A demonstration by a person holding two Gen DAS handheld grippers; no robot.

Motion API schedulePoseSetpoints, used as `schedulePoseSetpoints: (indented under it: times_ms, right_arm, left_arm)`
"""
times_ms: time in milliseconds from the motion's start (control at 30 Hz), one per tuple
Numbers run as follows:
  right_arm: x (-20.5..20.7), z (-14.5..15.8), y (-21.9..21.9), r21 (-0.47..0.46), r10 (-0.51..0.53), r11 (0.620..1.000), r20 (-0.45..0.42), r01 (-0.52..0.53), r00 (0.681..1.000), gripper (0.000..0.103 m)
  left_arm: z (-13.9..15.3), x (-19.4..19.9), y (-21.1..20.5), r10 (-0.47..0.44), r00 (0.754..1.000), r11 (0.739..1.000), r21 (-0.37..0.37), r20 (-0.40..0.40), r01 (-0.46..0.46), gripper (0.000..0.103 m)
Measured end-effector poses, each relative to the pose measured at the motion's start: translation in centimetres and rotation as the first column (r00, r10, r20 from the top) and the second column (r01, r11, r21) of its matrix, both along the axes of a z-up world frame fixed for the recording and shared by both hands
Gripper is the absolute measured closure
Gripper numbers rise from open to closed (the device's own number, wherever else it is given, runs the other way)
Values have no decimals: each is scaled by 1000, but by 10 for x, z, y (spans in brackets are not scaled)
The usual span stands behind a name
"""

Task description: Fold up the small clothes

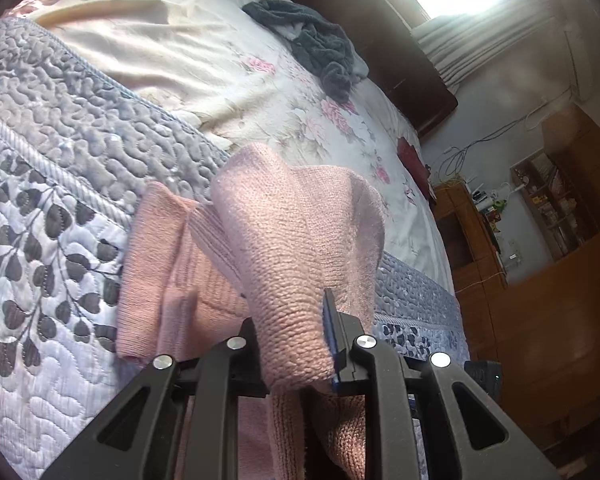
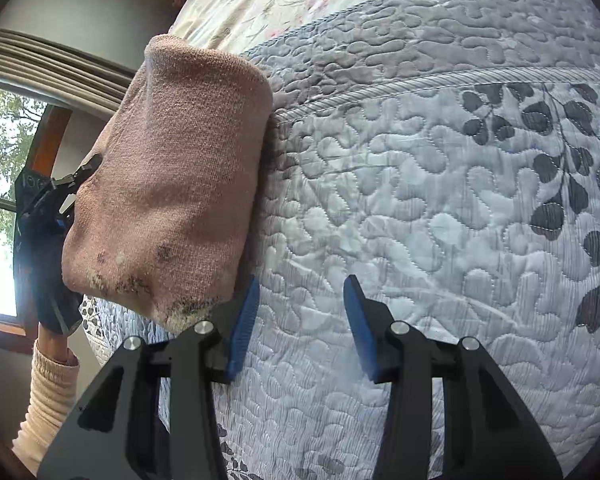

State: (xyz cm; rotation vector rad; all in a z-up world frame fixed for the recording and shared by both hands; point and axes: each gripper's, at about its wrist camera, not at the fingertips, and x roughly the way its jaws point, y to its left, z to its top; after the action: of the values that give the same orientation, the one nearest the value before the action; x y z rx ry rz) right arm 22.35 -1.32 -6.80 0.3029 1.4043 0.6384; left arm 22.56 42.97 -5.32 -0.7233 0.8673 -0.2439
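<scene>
On the bed, L to R: the grey quilt w/ dark leaf print covers the near part, and a pink knit garment rests partly on it, one pink piece lying flat at left, the bulk lifted. Left hand-held gripper is pinching that lifted pink knit, fabric bunched between its black fingers and draping below them. Farther back, the floral sheet carries a crumpled dark grey cloth, well apart from the pink one; a dark red item sits near the sheet's right edge, too blurred to identify. Wooden furniture stands at far right. Right wrist view, L to R: a person's cream sleeve and the left gripper's body at the left edge, holding the pink garment up, its lower hem stained dark; then the right hand-held gripper, blue pads spread apart w/ nothing between, just above the quilt.
</scene>
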Motion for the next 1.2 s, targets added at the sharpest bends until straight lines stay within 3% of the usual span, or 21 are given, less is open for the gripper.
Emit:
schedulePoseSetpoints:
  times_ms: [167,367,533,700,767,967,1033,1133,1200]
  right_arm:
    - [-6,1,24,-7,45,999,6,-45,999,55]
    - [-11,-7,48,-22,95,995,11,-95,995,55]
    - [-17,-6,64,-20,126,992,16,-126,992,55]
    - [-22,-5,71,1,131,991,22,-131,991,52]
    - [-24,-6,74,18,128,992,13,-128,992,51]
    - [-31,-15,86,21,109,994,-8,-109,994,50]
    - [-34,-16,89,5,115,993,-5,-115,993,50]
    - [-36,-15,90,4,114,993,-8,-114,993,50]
    - [-37,-12,87,12,110,994,-6,-110,994,50]
  left_arm:
    - [-41,0,25,20,997,1000,-21,-69,-22,83]
    - [-72,-1,19,-6,995,1000,5,-95,7,82]
    - [-61,-15,26,9,993,1000,-17,-122,-11,78]
    - [-25,-62,18,-24,995,993,111,-97,35,72]
    - [-15,-82,10,-52,995,991,118,-83,62,59]
    - [-29,-96,-13,-92,985,983,147,-146,114,53]
    - [-35,-94,-18,-91,983,981,155,-157,116,55]
    - [-41,-89,-21,-124,979,981,129,-161,145,94]
    - [-41,-93,-12,-102,984,990,80,-146,114,96]
